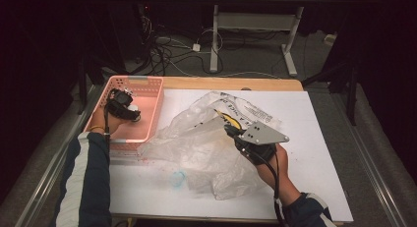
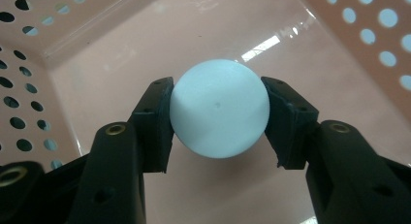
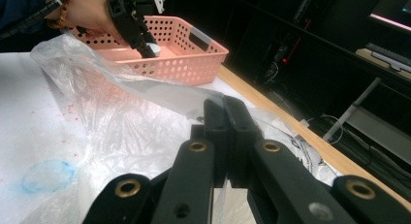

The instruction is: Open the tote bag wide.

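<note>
A light, smooth white ball was clamped at three and nine o'clock by the left gripper; the right gripper was closed on a limp plastic bag.

The high view is dim, its edges sinking into black around the lit white table. A window-like glare streaks the pink basket floor at upper centre. Nearby jaws blur softly at the bottom.

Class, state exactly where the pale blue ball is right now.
The pale blue ball sits clamped between the left gripper jaws, inside the pink perforated plastic basket at the table's left.
</note>
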Available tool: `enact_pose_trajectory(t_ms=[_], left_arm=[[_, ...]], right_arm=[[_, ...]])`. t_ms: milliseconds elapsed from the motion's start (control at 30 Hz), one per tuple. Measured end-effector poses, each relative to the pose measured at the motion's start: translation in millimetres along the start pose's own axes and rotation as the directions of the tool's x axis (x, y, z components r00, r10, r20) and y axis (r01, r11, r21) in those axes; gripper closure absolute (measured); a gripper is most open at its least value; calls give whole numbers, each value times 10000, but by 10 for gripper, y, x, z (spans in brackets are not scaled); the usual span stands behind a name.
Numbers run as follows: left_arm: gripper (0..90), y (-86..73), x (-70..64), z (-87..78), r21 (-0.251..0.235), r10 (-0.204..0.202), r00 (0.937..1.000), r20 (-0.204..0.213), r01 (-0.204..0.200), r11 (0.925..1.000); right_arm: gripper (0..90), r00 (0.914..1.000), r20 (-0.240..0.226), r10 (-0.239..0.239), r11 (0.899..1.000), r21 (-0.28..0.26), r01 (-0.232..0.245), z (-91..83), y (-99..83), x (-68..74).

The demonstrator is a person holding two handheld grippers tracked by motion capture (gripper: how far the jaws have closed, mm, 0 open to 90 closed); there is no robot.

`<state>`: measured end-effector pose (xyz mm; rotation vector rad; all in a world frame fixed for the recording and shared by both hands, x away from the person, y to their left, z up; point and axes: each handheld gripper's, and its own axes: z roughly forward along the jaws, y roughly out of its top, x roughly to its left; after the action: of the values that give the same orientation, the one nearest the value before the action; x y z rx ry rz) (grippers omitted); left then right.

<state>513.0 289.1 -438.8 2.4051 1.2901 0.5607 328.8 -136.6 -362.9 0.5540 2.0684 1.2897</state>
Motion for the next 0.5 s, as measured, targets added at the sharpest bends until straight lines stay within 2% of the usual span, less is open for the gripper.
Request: enact_pose_trajectory(t_ms=[67,167,233,267,400,500], left_arm=[[480,3,-7,-27,-147,9,9999,-113,-11,9999],[481,-11,14,-141,-738,-156,9995,-270,135,9972],[481,-41,26,-236,-1294,-400,9990,-186,372,9909],[481,-59,18,-282,-1462,-395,9990,-213,360,9886],[482,-190,-57,-472,-2528,-325,9991,-283,243,9672],[482,-311,-125,-614,-3326,-324,9989,-342,192,9429]], right_arm=[[900,10000,-26,31,10000,20,-31,8,-7,-1],[900,10000,-38,14,10000,66,-14,15,-17,1],[900,10000,-5,18,10000,82,-18,17,-20,-3],[900,10000,9,24,10000,80,-24,20,-21,-5],[900,10000,37,3,9999,104,-3,27,-27,-3],[900,9999,145,1,10000,93,-2,47,-30,5]])
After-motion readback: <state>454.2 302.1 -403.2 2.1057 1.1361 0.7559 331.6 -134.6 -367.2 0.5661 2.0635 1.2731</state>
